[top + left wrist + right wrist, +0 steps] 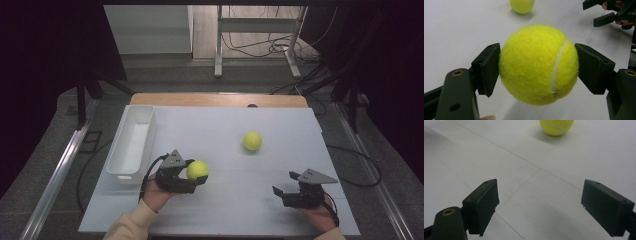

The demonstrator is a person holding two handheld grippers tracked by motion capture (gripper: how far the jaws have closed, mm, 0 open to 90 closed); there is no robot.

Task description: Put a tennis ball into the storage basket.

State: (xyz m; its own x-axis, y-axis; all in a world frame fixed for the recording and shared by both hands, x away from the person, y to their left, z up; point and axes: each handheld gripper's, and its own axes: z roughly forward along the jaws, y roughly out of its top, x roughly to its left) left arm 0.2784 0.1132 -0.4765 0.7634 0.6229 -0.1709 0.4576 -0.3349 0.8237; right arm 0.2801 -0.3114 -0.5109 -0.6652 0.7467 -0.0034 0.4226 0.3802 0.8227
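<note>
My left gripper (537,66) clamps its fingers (486,68) on a tennis ball (537,65), held just above the white tabletop (225,200) beside the white bin (131,145). My right gripper (540,206) rests wide open and empty; a second ball (252,141) lies beyond.

L gripper (192,176) holds tennis ball (197,170); R gripper (285,184) seemingly empty.

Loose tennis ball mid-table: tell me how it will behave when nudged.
The loose tennis ball is round on a smooth flat table, so it would probably roll freely. Its felt likely grips: the left gripper holds the other tennis ball without visible denting.
</note>
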